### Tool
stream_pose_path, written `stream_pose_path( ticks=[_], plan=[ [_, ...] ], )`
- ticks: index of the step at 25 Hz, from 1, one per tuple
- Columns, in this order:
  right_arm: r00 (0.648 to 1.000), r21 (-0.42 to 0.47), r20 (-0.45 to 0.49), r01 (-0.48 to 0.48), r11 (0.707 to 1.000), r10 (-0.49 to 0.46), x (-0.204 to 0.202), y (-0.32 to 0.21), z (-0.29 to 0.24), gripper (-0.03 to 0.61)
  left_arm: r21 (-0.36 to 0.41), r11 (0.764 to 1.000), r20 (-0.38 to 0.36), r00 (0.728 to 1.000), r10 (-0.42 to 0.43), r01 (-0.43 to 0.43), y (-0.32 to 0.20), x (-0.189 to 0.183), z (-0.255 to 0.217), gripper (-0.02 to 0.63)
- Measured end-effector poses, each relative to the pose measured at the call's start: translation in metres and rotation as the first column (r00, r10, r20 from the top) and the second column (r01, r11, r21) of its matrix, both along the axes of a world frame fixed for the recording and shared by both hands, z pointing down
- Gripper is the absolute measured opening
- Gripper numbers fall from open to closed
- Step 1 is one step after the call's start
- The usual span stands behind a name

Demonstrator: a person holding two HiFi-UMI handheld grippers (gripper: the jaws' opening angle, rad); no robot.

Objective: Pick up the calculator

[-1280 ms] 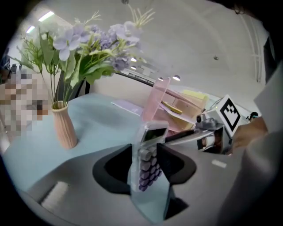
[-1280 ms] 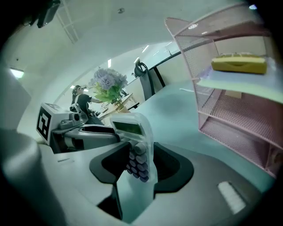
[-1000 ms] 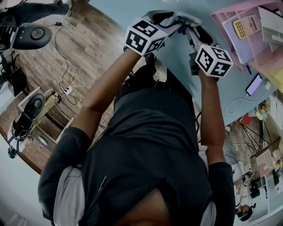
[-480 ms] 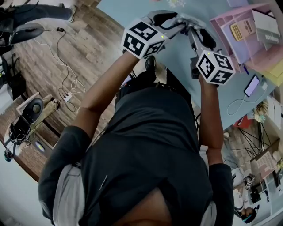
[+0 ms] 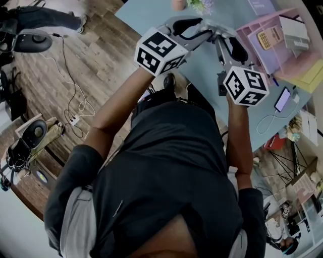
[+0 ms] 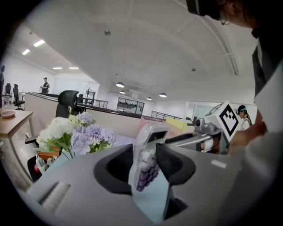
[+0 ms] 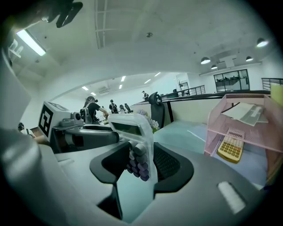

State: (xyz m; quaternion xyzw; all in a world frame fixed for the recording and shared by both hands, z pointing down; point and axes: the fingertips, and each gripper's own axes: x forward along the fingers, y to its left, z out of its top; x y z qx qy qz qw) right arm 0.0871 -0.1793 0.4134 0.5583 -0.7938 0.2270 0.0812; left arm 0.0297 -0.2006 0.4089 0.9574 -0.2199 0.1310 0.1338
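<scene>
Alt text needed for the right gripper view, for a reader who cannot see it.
The right gripper has its jaws shut on a calculator with purple keys, held on edge. The left gripper points at it from the left. At right, a pink desk organizer on the pale blue table holds a yellow calculator.

A pink mesh desk organiser (image 5: 254, 38) is standing on the pale blue tabletop (image 5: 146, 12) and holding a yellow pocket calculator (image 5: 269, 37). A slim smartphone (image 5: 281, 99) is lying nearby, trailing a white cable (image 5: 267, 121). A white-and-lilac flower bouquet (image 6: 75, 132) is standing on the same tabletop.
</scene>
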Motion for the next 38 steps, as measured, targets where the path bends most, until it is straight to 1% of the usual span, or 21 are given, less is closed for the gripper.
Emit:
stream_pose_path(
  ticks=[11,18,22,29,38],
  plan=[
    [0.997,0.127,-0.080,0.001,0.992,0.009,-0.013,0.011,-0.061,0.167,0.108,0.994,-0.080,0.997,0.025,-0.016,0.012,-0.014,-0.057,0.207],
    [0.991,0.190,-0.134,0.013,0.982,0.013,-0.024,0.023,-0.089,0.156,0.154,0.988,-0.127,0.991,0.045,-0.025,0.021,-0.024,-0.086,0.207],
    [0.989,0.202,-0.144,0.015,0.979,0.014,-0.030,0.031,-0.098,0.156,0.170,0.984,-0.143,0.987,0.071,-0.046,0.029,-0.026,-0.095,0.207],
    [0.987,0.211,-0.159,0.008,0.977,0.026,-0.039,0.040,-0.107,0.156,0.179,0.982,-0.162,0.983,0.090,-0.061,0.038,-0.035,-0.103,0.207],
    [0.986,0.198,-0.164,0.009,0.980,0.024,-0.049,0.040,-0.102,0.156,0.170,0.983,-0.168,0.981,0.096,-0.067,0.038,-0.044,-0.098,0.207]
  ],
)
